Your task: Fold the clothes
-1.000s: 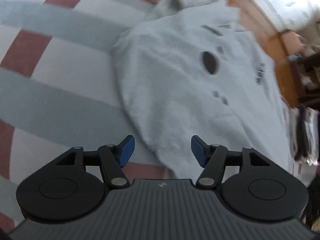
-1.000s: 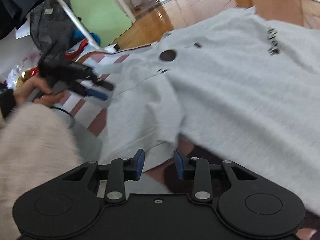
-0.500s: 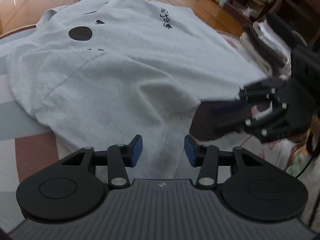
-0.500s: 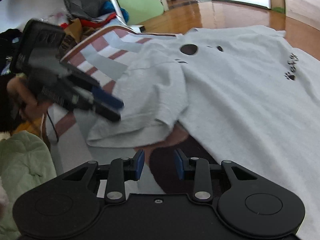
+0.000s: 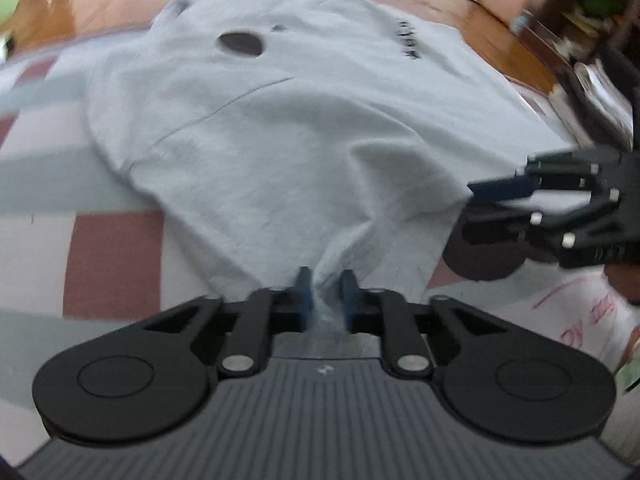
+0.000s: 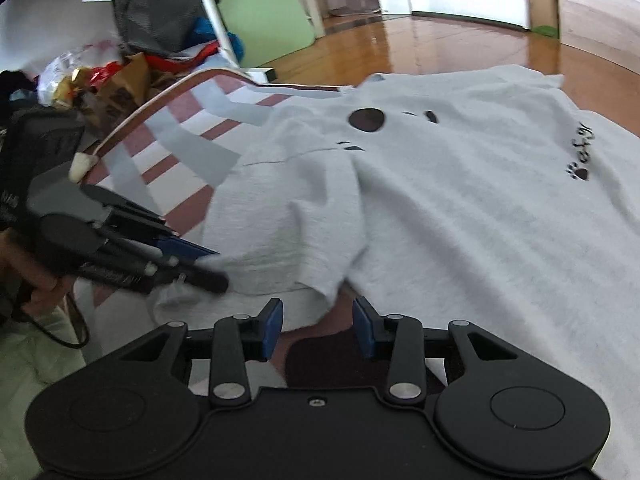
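Checked rug [image 5: 112,264] and wood floor are lying under a grey shirt [image 5: 280,132] filling mid-frame, where the left gripper [image 5: 325,294] is clamping its near hem while the right gripper [image 6: 318,330], jaws opening and empty, is hovering by the edge, likely needing to pinch next for the fold.

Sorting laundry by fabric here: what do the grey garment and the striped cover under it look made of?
The grey T-shirt looks like soft cotton-type jersey: matte, heathered, draping in loose folds, with black printed marks. The striped cover looks like a flat woven or quilted textile with piped edging, though blur leaves that open.
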